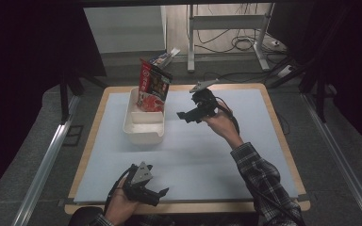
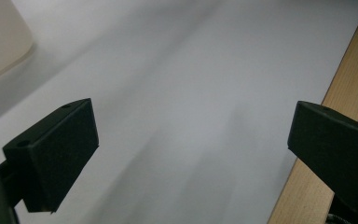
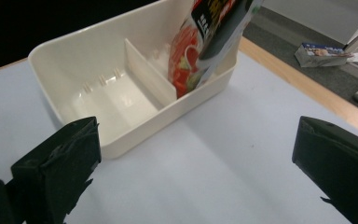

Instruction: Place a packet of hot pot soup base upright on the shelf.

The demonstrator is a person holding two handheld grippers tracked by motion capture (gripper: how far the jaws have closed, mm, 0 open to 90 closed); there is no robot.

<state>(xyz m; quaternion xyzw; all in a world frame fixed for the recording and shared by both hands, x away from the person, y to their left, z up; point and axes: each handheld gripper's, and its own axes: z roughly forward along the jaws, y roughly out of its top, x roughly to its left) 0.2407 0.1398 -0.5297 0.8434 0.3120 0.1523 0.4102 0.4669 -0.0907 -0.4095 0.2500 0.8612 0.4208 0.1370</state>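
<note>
While upright, pouch beyond hand-held gripper.

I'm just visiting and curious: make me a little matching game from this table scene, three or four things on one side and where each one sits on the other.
Things:
1. snack bag
2. white bin
3. left tongs
4. right tongs

Places:
A. low at the near edge of the table, jaws apart, holding nothing
B. standing tilted in the far compartment
C. raised over the mat beside the bin, jaws apart, holding nothing
D. on the pale mat, split in two by a divider

Pairs: 1-B, 2-D, 3-A, 4-C
</note>
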